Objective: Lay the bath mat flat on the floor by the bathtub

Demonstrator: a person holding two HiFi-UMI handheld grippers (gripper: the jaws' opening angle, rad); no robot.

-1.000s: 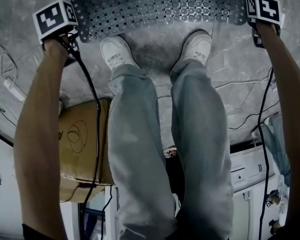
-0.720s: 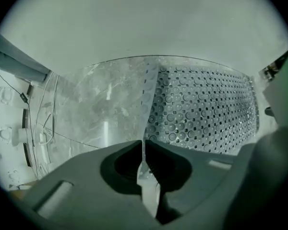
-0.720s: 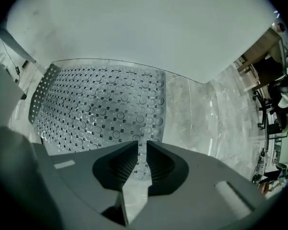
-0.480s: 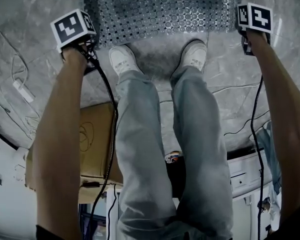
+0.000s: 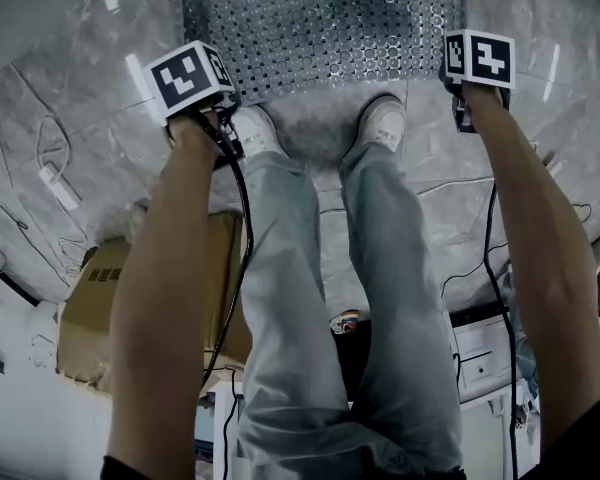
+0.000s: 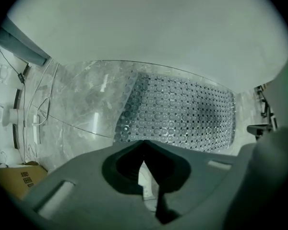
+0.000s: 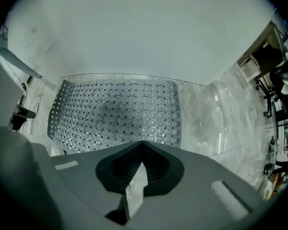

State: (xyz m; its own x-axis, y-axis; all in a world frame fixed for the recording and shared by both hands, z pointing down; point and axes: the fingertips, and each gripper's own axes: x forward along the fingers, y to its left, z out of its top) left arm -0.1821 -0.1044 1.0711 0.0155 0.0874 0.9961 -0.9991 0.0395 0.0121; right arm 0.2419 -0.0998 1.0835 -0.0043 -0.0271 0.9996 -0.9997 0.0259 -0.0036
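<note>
- Grey rubber bath mat, rectangular, covered in round studs and small holes: spread flat on the floor, its far long edge just beside the bathtub.
- White, smooth-sided bathtub: its wall runs along the far side of the mat.
- Grey veined marble floor: bare to either side of the mat.
- Left gripper, pointing down: jaws closed together, nothing between them. It is raised clear of the mat, at the near left corner; the mat lies ahead of its tips and off to the right.
- Right gripper, pointing down: jaws pressed together and empty. It is lifted off the mat, at the near right corner; the mat lies ahead of its tips and to the left.
- Pair of white trainers below pale jeans: planted between the two grippers, toes just at the mat's near edge.
- Brown cardboard box: behind the person's left leg, well apart from the mat.
- Thin cables: loose on the floor to the left.
</note>
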